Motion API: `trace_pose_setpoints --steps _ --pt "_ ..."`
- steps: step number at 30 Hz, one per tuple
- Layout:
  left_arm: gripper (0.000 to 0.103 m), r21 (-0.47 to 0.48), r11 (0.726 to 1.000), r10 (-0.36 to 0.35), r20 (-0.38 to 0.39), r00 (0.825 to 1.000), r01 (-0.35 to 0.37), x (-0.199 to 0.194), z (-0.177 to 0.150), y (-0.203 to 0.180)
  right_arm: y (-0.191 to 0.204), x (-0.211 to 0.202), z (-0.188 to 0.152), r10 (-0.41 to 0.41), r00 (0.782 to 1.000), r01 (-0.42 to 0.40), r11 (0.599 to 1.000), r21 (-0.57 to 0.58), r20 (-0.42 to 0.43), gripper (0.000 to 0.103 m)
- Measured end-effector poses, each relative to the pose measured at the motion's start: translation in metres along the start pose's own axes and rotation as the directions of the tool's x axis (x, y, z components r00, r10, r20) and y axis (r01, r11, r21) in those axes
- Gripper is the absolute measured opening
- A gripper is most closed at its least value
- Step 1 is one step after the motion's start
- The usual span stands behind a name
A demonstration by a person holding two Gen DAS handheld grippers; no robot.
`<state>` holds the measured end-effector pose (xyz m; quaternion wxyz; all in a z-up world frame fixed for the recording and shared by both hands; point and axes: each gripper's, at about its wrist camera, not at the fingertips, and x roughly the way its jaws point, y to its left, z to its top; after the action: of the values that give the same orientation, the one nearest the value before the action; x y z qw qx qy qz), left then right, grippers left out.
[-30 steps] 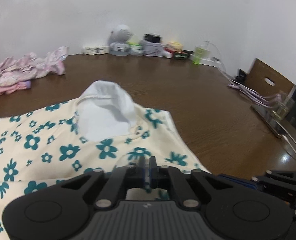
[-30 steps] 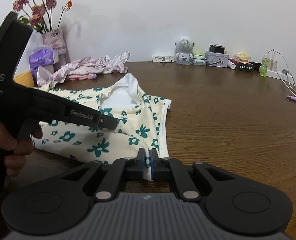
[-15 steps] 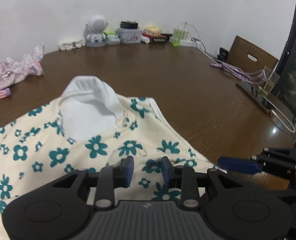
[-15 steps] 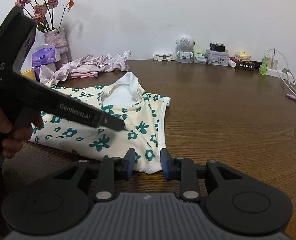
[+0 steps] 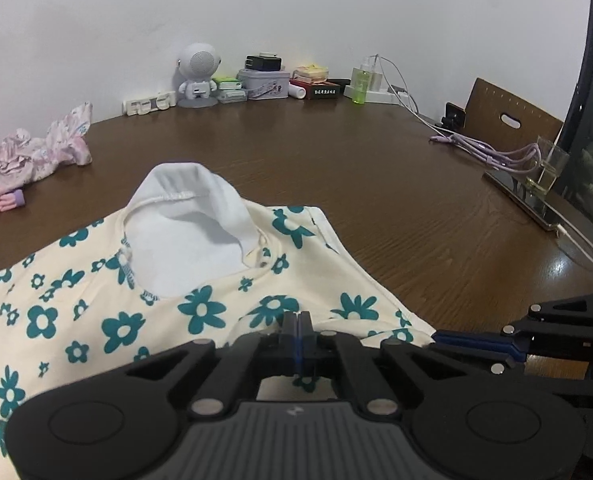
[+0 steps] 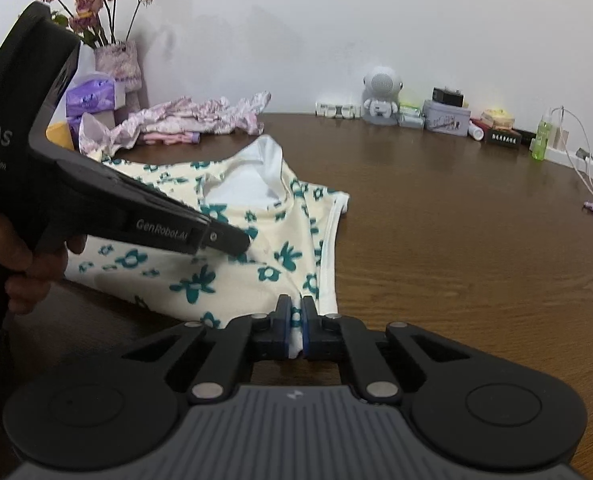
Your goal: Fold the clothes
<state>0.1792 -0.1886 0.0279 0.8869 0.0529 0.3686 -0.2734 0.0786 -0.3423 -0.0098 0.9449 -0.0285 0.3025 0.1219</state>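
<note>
Floral top (image 6: 232, 240) lay spread on the brown table (image 6: 456, 240), white collar away from me. Step in hand, as I judged it: folding the right side over. To do it well, I should lift both pinches together and keep the edge taut. My left gripper (image 5: 298, 334) had just closed, jaws together pinching cloth below the neckline. My right gripper (image 6: 296, 322) had just closed to a narrow gap on the white-trimmed hem corner.

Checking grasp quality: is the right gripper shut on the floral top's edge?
Yes: the right gripper pinches the floral top's white-trimmed edge between its pads.
</note>
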Motion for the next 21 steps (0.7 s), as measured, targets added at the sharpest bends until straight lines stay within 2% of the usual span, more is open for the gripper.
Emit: trace_pose_setpoints --steps 3,6,8,9,13,15,17,19,21 --pt "0.002 -0.04 0.999 -0.012 -0.01 1.0 0.011 -0.005 0.002 0.005 -0.001 -0.005 0.003 0.004 1.0 -0.004 1.0 0.01 0.011 0.006" --pt "0.014 -0.074 0.997 -0.021 0.017 1.0 0.023 -0.023 -0.002 0.009 -0.006 -0.014 0.011 0.023 0.999 -0.025 0.999 0.038 0.043 0.009" --pt "0.033 -0.095 0.995 -0.027 0.035 0.999 0.031 -0.034 -0.005 0.012 -0.009 -0.013 0.016 0.039 0.998 -0.042 0.998 0.05 0.055 0.009" --pt "0.036 -0.103 0.994 -0.03 0.042 0.999 0.034 -0.04 -0.007 0.013 -0.009 -0.011 0.019 0.049 0.997 -0.052 0.997 0.052 0.054 0.009" --pt "0.037 -0.088 0.995 -0.037 0.036 0.999 0.04 -0.054 -0.02 0.01 -0.005 0.011 0.027 0.089 0.996 -0.09 0.994 0.055 0.022 0.012" --pt "0.037 -0.071 0.997 -0.036 0.027 0.999 0.038 -0.055 -0.026 0.008 -0.004 0.02 0.031 0.107 0.994 -0.107 0.993 0.052 0.005 0.021" --pt "0.037 -0.059 0.998 -0.035 0.021 0.999 0.036 -0.055 -0.031 0.006 -0.002 0.027 0.035 0.121 0.992 -0.12 0.992 0.043 -0.016 0.025" --pt "0.037 -0.062 0.997 -0.04 0.012 0.999 0.04 -0.052 -0.034 0.007 -0.001 0.034 0.038 0.121 0.992 -0.12 0.992 0.033 -0.044 0.025" --pt "0.037 -0.064 0.997 -0.042 0.005 0.999 0.042 -0.049 -0.038 0.009 0.0 0.042 0.037 0.116 0.991 -0.115 0.993 0.016 -0.073 0.014"
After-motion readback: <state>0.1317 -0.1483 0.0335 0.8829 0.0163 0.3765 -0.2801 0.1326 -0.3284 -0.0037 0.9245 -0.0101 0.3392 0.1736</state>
